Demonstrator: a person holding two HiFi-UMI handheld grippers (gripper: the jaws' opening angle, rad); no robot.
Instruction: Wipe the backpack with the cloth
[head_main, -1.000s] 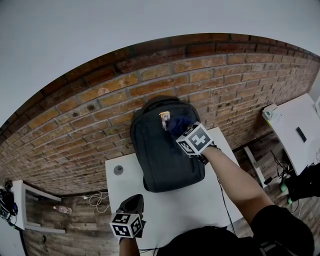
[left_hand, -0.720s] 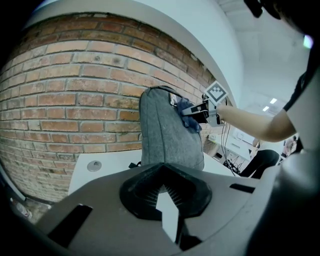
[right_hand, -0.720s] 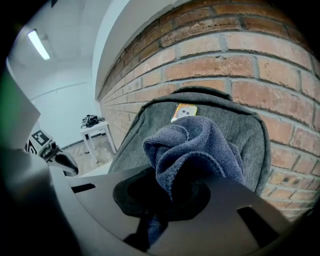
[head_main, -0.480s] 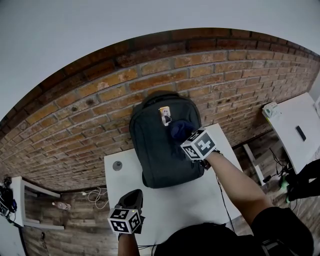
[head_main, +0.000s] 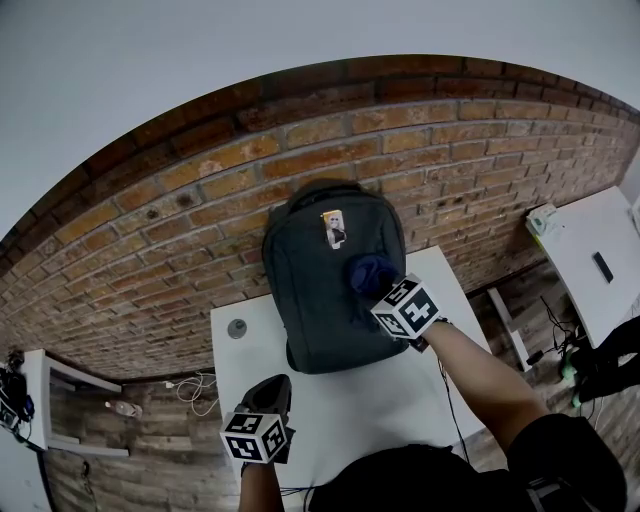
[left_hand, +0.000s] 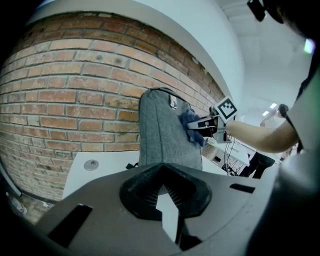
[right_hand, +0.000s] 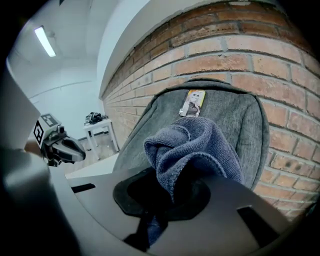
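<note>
The right gripper (head_main: 388, 292) pinches a bunched blue cloth (right_hand: 192, 145) against the upright grey backpack (head_main: 315, 300) just ahead of it. The left gripper (head_main: 268, 397), jaws together on nothing, sits well short of the backpack, which is unbraced and may slide or topple under pressure. The backpack's small picture tag (head_main: 336, 229) is unreadable.

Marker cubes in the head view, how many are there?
2. One marker cube sits on the left gripper, near the table's front edge; the other is on the right gripper, which holds the cloth against the backpack. None seems hidden.
</note>
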